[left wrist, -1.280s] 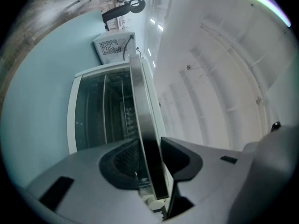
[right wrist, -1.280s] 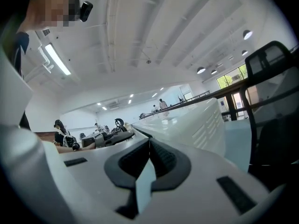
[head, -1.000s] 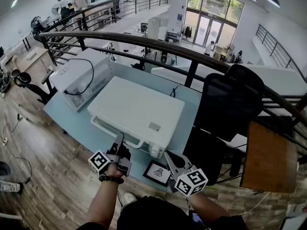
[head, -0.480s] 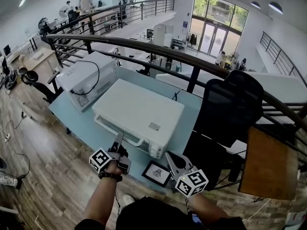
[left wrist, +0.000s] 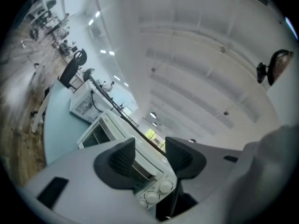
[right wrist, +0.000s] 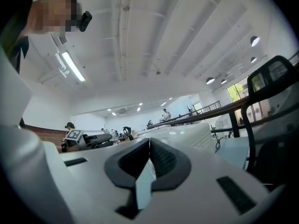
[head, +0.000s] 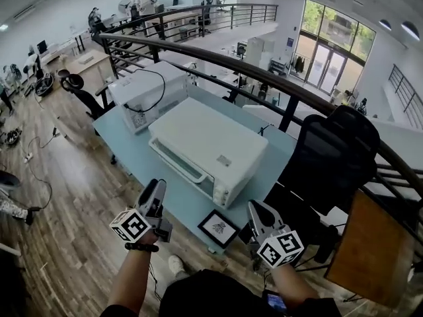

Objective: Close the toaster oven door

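The white toaster oven stands on the light blue table, its front door upright against the body, handle facing me. In the left gripper view the oven shows its glass door flat and its knobs lower down. My left gripper hovers off the table's near edge, short of the oven; its jaws stand apart with nothing between them and are closing a little. My right gripper is held near the table's near corner, its pads pressed together on nothing.
A second white appliance with a black cable sits at the table's far left. A framed marker card lies near the front corner. A black office chair stands right of the table, a dark railing behind it, and a wooden tabletop at the far right.
My left gripper has drawn back from the oven's door handle to beyond the table edge. The right gripper has also pulled back slightly. The head view has swung left.
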Action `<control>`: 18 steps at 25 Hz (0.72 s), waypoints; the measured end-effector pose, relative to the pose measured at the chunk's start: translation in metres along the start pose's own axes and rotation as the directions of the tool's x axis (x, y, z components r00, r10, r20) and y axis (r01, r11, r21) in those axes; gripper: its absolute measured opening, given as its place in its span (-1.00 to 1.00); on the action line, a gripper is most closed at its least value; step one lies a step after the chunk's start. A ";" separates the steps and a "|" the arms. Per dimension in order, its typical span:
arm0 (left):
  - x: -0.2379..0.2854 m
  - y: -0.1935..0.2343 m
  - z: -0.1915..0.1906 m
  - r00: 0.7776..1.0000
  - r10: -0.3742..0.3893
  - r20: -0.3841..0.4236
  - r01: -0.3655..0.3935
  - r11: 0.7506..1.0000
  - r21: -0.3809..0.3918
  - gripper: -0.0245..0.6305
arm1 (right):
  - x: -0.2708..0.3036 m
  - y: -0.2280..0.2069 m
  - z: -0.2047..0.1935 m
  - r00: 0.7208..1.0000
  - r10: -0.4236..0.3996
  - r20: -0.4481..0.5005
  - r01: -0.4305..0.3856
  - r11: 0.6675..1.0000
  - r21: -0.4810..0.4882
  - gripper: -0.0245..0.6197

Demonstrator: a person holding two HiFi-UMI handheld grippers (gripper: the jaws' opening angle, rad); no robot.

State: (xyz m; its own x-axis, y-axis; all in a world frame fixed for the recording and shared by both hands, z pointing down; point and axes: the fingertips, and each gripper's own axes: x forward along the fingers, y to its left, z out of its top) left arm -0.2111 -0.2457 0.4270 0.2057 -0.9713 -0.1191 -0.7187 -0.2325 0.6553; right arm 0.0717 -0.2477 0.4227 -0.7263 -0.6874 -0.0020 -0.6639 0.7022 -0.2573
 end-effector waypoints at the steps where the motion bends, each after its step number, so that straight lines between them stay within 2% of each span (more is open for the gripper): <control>1: -0.012 -0.006 0.002 1.000 0.008 0.010 -0.008 0.999 0.047 -0.32 | -0.005 -0.003 0.000 1.000 0.005 0.003 -0.005 1.000 0.005 -0.92; 4: -0.050 -0.026 0.006 0.997 0.063 0.045 -0.071 0.975 0.211 -0.64 | -0.015 -0.008 0.002 1.000 0.027 0.012 -0.028 1.000 0.015 -0.93; 7: -0.081 -0.048 0.007 0.992 0.103 0.070 -0.122 0.920 0.374 -0.83 | -0.021 -0.004 0.006 0.998 0.055 0.033 -0.055 0.998 0.009 -0.93; 10: -0.107 -0.065 0.011 0.987 0.131 0.089 -0.158 0.856 0.493 -0.86 | -0.027 0.007 0.009 0.996 0.076 0.049 -0.076 0.997 -0.013 -0.93; 12: -0.123 -0.068 0.012 0.984 0.147 0.097 -0.176 0.825 0.538 -0.87 | -0.034 0.017 0.008 0.995 0.084 0.053 -0.083 0.996 -0.034 -0.93; 15: -0.142 -0.067 0.009 0.983 0.161 0.093 -0.185 0.794 0.579 -0.87 | -0.042 0.027 0.002 0.997 0.072 0.038 -0.069 0.996 -0.062 -0.94; 16: -0.146 -0.065 0.009 0.983 0.163 0.087 -0.183 0.791 0.584 -0.87 | -0.043 0.030 0.000 0.997 0.062 0.036 -0.059 0.996 -0.059 -0.94; 18: -0.152 -0.061 0.011 0.985 0.157 0.077 -0.173 0.801 0.573 -0.87 | -0.043 0.038 -0.001 0.998 0.049 0.038 -0.047 0.997 -0.055 -0.94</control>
State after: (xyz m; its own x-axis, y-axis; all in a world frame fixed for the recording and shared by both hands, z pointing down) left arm -0.2057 -0.0841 0.3969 0.0381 -0.9967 -0.0719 -0.9919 -0.0465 0.1185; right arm 0.0775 -0.1908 0.4138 -0.7506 -0.6587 -0.0515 -0.6379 0.7427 -0.2036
